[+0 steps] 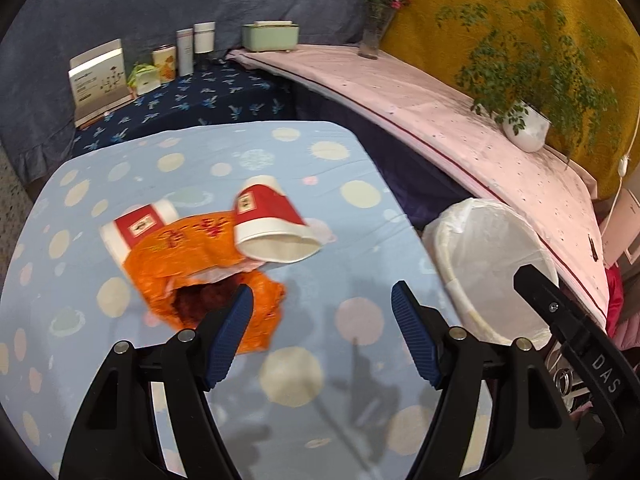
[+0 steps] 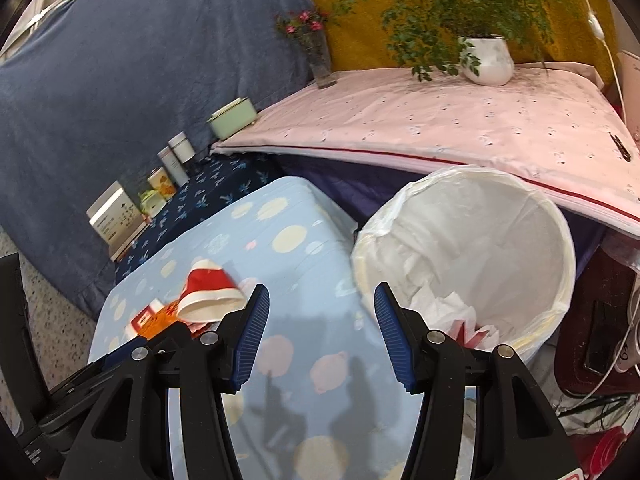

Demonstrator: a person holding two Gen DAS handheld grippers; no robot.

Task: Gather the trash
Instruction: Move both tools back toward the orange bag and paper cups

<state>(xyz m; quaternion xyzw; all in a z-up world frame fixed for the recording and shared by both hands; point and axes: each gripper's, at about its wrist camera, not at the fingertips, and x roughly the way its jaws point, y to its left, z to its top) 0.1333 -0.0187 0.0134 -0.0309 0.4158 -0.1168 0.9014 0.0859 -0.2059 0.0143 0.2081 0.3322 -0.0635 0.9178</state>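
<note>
1. Left hand-held gripper: spread, empty, above worktop.
2. Right hand-held gripper: spread, empty.
3. Orange wrapper, two red paper cups: touching, on worktop.
4. Lined bin: beside worktop.

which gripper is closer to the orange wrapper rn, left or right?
Left. The left gripper has one finger overlapping the orange wrapper; the right gripper sits farther over, beside the trash bin.
</note>
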